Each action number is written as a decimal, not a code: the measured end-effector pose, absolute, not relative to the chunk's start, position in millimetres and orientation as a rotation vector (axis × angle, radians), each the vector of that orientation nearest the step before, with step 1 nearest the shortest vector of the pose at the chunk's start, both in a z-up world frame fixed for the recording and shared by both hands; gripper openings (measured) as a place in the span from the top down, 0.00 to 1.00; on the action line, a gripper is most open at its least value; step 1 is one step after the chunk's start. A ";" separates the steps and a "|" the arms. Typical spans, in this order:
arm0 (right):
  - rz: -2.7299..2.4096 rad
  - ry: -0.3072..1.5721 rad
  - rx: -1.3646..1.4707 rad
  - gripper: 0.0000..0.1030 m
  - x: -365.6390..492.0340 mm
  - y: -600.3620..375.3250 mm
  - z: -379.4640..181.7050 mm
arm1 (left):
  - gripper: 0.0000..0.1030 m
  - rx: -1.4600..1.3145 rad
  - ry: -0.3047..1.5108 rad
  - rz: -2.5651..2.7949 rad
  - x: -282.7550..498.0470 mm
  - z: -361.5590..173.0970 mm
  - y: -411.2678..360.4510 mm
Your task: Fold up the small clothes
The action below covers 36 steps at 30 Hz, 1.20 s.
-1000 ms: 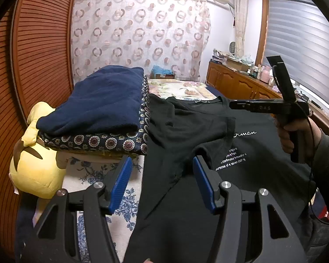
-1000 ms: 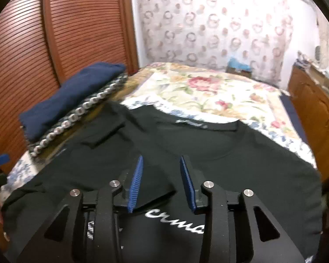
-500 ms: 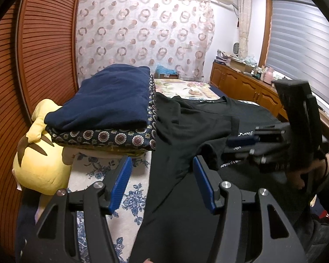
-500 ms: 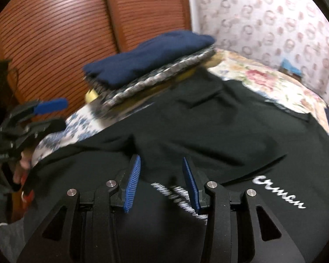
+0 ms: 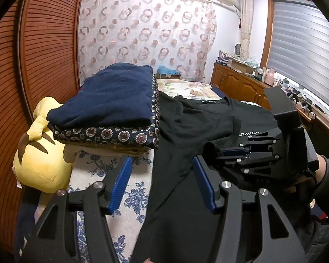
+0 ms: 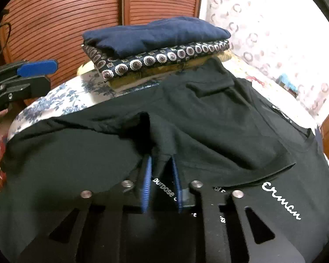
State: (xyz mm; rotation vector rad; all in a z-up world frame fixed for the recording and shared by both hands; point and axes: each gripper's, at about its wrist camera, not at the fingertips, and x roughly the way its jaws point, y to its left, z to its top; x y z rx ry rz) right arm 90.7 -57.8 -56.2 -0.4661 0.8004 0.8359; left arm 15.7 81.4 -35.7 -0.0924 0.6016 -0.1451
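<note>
A black T-shirt [image 5: 199, 127] with white lettering lies spread on the bed; it also fills the right wrist view [image 6: 219, 118]. Its left side is folded inward, with a raised fold of cloth [image 6: 162, 140]. My right gripper [image 6: 161, 164] is shut on that fold, the cloth pinched between its blue pads; it shows from the side in the left wrist view [image 5: 217, 153]. My left gripper [image 5: 162, 177] is open and empty, hovering over the shirt's lower left edge; one of its blue pads [image 6: 38, 66] shows at the left in the right wrist view.
A stack of folded textiles topped by a navy blanket [image 5: 107, 96] sits left of the shirt. A yellow plush toy [image 5: 39, 155] lies at the bed's left edge beside the slatted wooden doors [image 5: 46, 43]. A wooden cabinet [image 5: 236, 85] stands at the right.
My right gripper swung left over the shirt, came down and closed on the fold of cloth. My left gripper stayed open and shifted only slightly.
</note>
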 end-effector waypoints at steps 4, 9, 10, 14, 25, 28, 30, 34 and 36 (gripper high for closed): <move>0.857 0.801 -0.449 0.96 89.6 -70.2 -49.8 | 0.45 -0.094 0.600 -0.143 15.9 -35.4 80.6; 0.865 0.788 -0.459 0.96 78.9 -86.2 -37.0 | 0.45 -0.090 0.596 -0.147 14.0 -37.9 78.6; 0.863 0.790 -0.462 0.96 76.9 -89.5 -35.7 | 0.45 -0.089 0.596 -0.149 13.9 -38.2 77.4; 0.876 0.803 -0.437 0.95 73.0 -101.0 -32.6 | 0.45 -0.084 0.600 -0.156 15.4 -36.9 73.0; 0.753 0.809 -0.354 0.68 82.5 -152.0 -26.1 | 0.44 -0.042 0.620 -0.194 34.6 -37.1 51.0; 0.707 0.796 -0.318 0.67 87.4 -173.2 -22.3 | 0.44 -0.029 0.633 -0.217 46.2 -40.0 40.1; 0.672 0.790 -0.291 0.67 90.7 -191.5 -19.3 | 0.44 -0.017 0.657 -0.236 58.1 -44.6 31.7; 0.583 0.783 -0.240 0.56 96.7 -237.3 -13.2 | 0.44 0.019 0.716 -0.250 79.1 -53.9 16.5; 0.532 0.783 -0.222 0.54 100.2 -261.5 -11.9 | 0.44 0.030 0.738 -0.258 87.3 -57.2 10.7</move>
